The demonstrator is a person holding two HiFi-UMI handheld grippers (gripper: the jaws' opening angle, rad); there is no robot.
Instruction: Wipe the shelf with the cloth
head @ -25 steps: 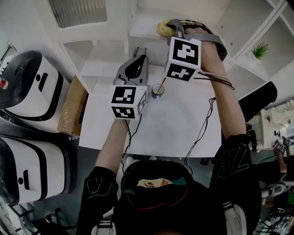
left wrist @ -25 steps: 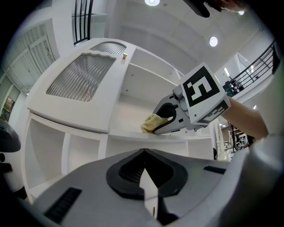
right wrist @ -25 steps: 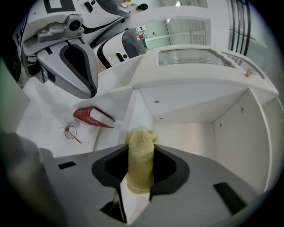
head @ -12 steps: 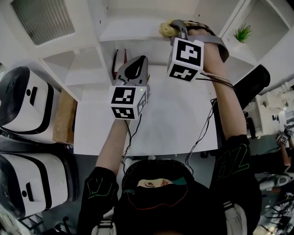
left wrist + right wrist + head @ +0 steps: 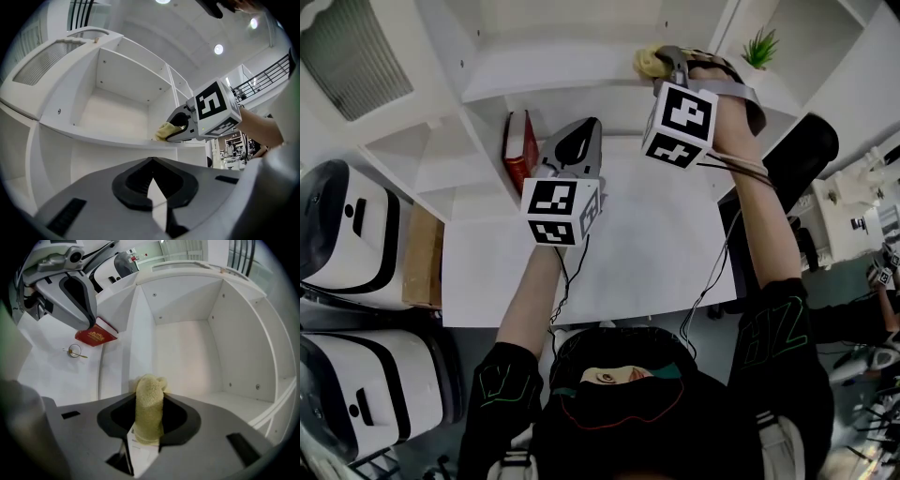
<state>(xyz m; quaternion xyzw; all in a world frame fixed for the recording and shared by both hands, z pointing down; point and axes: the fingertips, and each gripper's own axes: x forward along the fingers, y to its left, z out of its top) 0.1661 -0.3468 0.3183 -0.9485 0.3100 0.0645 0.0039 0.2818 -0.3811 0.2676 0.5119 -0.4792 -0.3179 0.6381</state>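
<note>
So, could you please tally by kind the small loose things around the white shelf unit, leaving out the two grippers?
Yellow cloth: 1
Red book: 1
Green plant: 1
Small cup: 1
Total: 4

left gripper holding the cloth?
No, the left gripper has its jaws together with nothing between them; the yellow cloth is clamped in the right gripper.

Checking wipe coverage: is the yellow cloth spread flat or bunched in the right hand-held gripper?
Bunched. The cloth stands as a narrow roll pinched between the right hand-held gripper jaws, not spread.
</note>
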